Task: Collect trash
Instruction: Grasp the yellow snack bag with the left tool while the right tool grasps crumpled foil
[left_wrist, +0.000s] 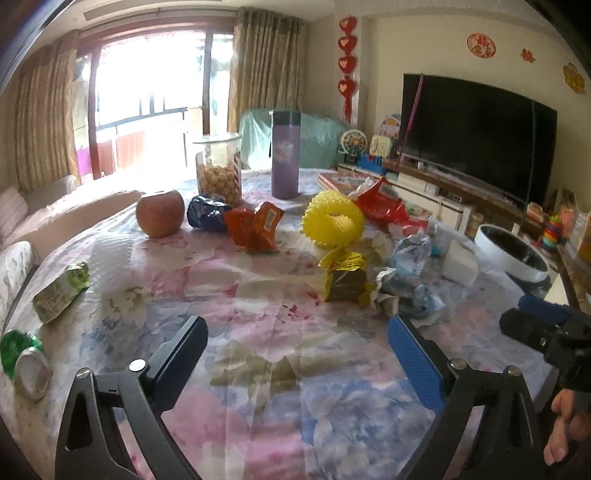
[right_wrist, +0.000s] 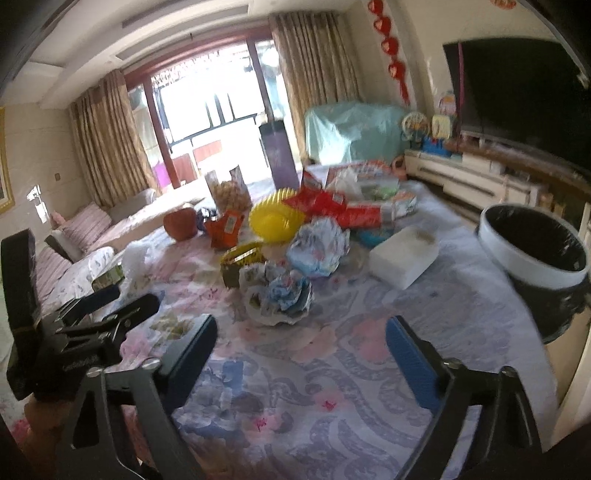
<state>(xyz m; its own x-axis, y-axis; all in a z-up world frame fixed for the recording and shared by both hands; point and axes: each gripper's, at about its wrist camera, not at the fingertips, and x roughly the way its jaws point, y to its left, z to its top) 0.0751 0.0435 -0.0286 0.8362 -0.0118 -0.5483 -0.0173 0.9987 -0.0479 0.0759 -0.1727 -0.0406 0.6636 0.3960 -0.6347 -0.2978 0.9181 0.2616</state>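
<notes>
Trash lies scattered on the flowered tablecloth (left_wrist: 295, 406): an orange wrapper (left_wrist: 255, 229), a dark blue wrapper (left_wrist: 205, 212), a gold wrapper (left_wrist: 343, 273), crumpled blue-white paper (left_wrist: 410, 273), a red bag (left_wrist: 380, 203), a green carton (left_wrist: 61, 291) and a green can (left_wrist: 22, 362). My left gripper (left_wrist: 299, 350) hangs open over bare cloth, short of the gold wrapper. My right gripper (right_wrist: 301, 354) is open too, just short of a crumpled paper wad (right_wrist: 277, 295). A white bin with a black liner (right_wrist: 532, 247) stands off the table's right edge.
An apple (left_wrist: 160, 212), a yellow spiky ring (left_wrist: 332, 219), a snack jar (left_wrist: 219, 173) and a purple bottle (left_wrist: 284, 158) stand toward the far side. A white block (right_wrist: 402, 254) lies near the bin. A sofa runs along the left, a TV cabinet along the right.
</notes>
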